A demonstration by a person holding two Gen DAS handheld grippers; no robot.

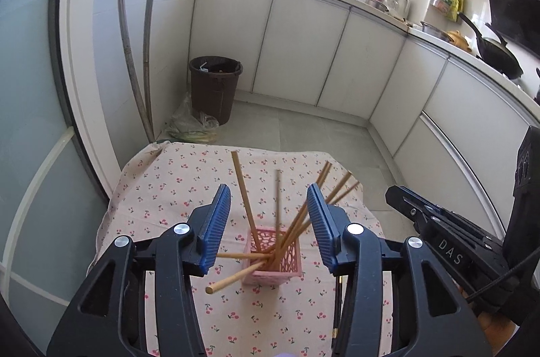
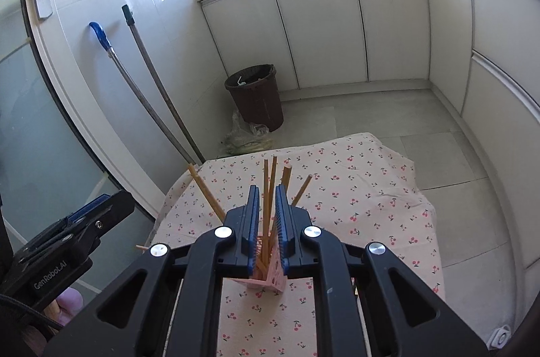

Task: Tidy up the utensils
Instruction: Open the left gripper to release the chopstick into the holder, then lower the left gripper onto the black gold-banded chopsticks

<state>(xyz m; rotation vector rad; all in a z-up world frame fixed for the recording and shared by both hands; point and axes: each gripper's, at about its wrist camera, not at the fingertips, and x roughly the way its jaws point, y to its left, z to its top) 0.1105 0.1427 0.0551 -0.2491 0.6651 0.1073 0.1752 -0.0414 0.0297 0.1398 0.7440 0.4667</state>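
Note:
A pink lattice holder (image 1: 274, 259) stands on the cherry-print tablecloth (image 1: 175, 188) and holds several wooden chopsticks (image 1: 243, 195) that fan out. My left gripper (image 1: 269, 205) is open and empty, hovering above the holder with the chopsticks between its blue pads. My right gripper (image 2: 268, 201) is nearly closed around one upright chopstick (image 2: 266, 195) directly above the holder (image 2: 270, 276). The right gripper's body also shows at the right of the left wrist view (image 1: 449, 242).
A brown trash bin (image 1: 215, 86) and a plastic bag (image 1: 192, 127) stand on the floor beyond the table. Two mop handles (image 1: 135, 53) lean on the wall at left. White cabinets (image 1: 303, 46) line the back. A dark-handled utensil (image 1: 337, 306) lies on the cloth.

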